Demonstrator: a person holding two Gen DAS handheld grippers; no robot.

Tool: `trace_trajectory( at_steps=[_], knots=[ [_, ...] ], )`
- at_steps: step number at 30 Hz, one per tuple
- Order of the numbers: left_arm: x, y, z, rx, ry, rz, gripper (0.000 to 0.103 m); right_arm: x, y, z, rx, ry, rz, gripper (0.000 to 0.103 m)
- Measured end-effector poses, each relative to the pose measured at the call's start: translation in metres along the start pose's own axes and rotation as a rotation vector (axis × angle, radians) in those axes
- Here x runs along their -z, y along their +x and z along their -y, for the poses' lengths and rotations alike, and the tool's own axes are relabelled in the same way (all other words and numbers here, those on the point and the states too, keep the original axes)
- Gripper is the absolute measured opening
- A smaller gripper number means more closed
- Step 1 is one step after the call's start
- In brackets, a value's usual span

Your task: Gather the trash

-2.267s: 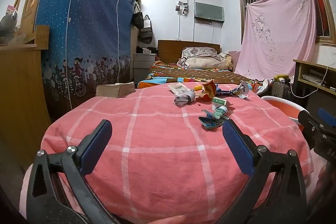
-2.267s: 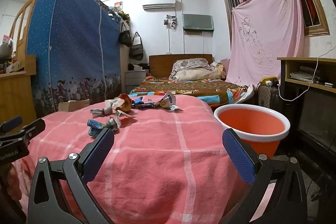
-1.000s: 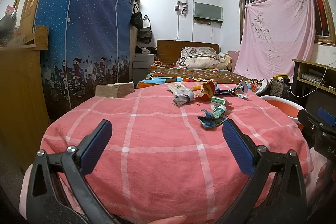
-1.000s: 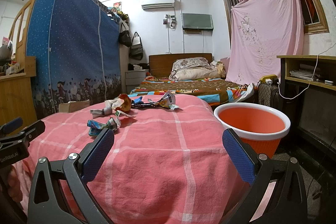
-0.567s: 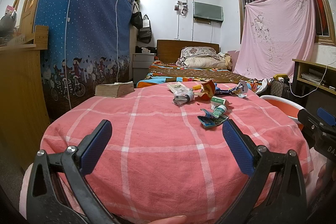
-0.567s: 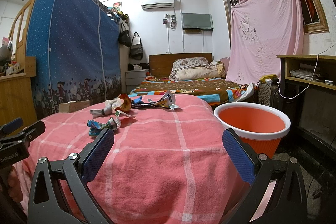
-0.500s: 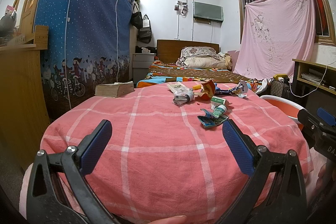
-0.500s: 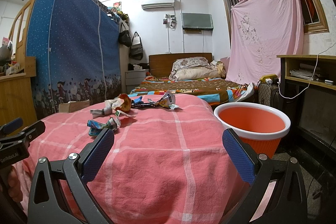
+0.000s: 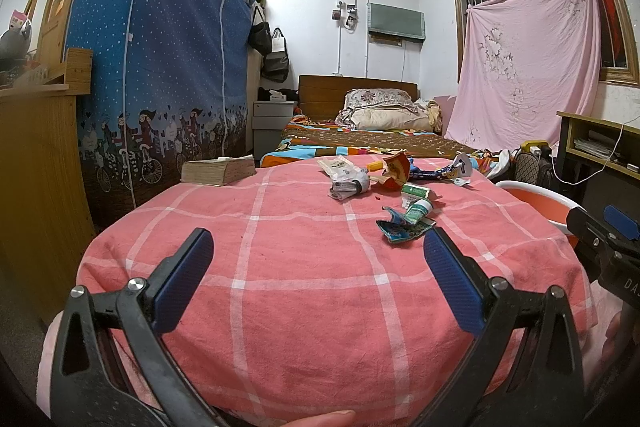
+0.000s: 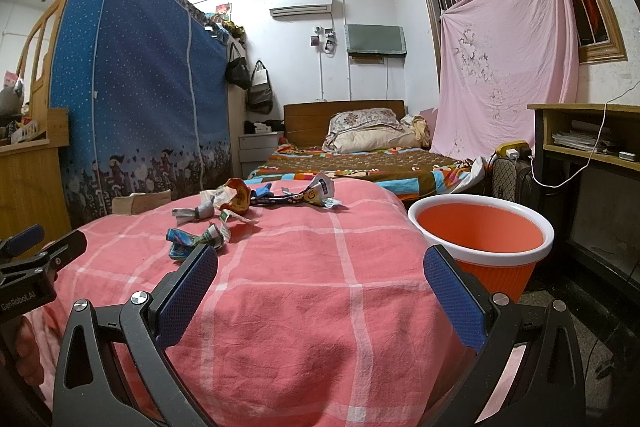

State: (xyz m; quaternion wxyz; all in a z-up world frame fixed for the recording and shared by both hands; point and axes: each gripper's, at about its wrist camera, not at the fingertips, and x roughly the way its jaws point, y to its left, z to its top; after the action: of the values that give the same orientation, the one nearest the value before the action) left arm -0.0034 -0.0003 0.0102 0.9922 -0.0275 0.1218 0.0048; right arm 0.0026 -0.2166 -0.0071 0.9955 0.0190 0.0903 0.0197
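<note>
Pink checked cloth [image 9: 304,291] under scattered wrappers [image 9: 404,223]

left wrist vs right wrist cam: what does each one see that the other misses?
Only the left wrist view shows the top of the thick book, a fingertip at the bottom edge, and the right gripper from the side.

Only the right wrist view shows inside the orange bin, which looks empty, and the left gripper from the side.

Both show the pink checked cloth with the crumpled wrappers on it. Left gripper and right gripper are both open and empty.
</note>
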Motion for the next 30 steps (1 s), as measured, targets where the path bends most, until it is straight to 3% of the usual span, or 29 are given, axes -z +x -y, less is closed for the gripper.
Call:
trace_trajectory(
  at_steps=[14, 30],
  knots=[
    [-0.006, 0.008, 0.006, -0.019, 0.006, 0.014, 0.091, -0.005, 0.0, 0.0, -0.008, 0.01, 0.005, 0.103],
    [-0.073, 0.062, 0.005, 0.006, 0.008, 0.19, 0.091, -0.086, 0.034, -0.012, -0.067, -0.071, 0.199, 0.103]
  ],
)
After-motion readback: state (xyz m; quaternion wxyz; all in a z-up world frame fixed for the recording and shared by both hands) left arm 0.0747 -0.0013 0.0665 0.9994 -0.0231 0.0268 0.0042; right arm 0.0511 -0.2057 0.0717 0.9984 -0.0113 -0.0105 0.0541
